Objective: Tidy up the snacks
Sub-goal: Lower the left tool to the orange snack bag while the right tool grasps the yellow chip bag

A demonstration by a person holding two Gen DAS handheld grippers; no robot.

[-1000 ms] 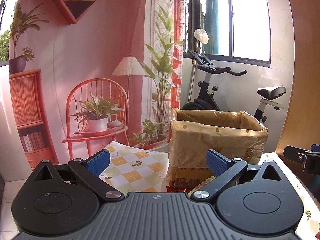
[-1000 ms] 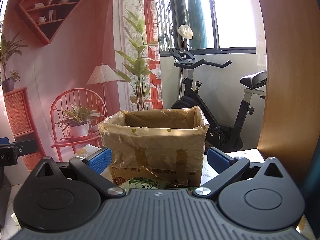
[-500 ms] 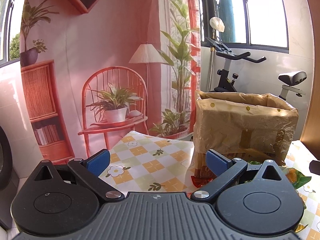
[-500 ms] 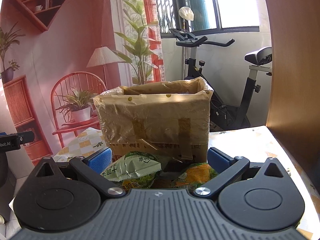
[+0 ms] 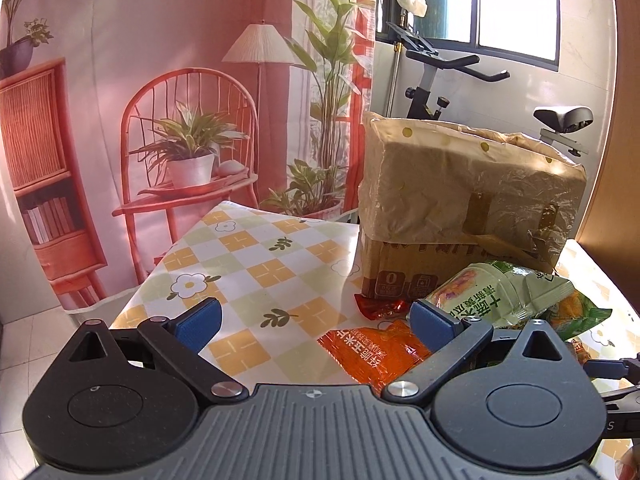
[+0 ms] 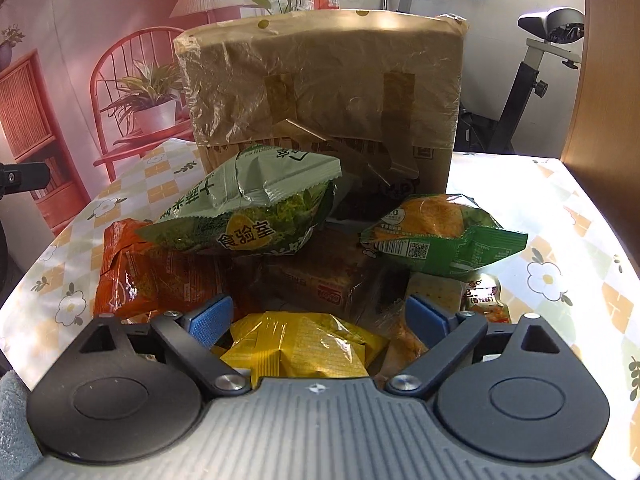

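Blue fingertips (image 5: pixel 199 317) on the left gripper (image 5: pixel 316 322) stand spread wide with nothing between them, hanging over the checked tablecloth (image 5: pixel 256 256) at the lower left of its view; an orange packet (image 5: pixel 372 350) lies just under the right-hand pad. Moving right in that view, the plastic-lined cardboard box (image 5: pixel 460 208) stands upright on the table, with a pale green bag (image 5: pixel 492 296) leaning at its foot. Over on the right wrist view, the right gripper (image 6: pixel 318 320) is likewise splayed and empty, poised above a yellow bag (image 6: pixel 304 350) at the bottom centre. From the left of that frame the pile runs: orange packet (image 6: pixel 136 276), pale green bag (image 6: pixel 248 212) propped on top, a brown wrapped pack (image 6: pixel 320 276) in the middle, then a green-and-orange bag (image 6: pixel 444 232) at the right, all heaped against the box's front. These look light, puffy and crinkly, with slick film that could slide out of a pinch; I'd take the yellow bag by its crimped end seam or a flat fold, squeezing gently so the contents aren't crushed.
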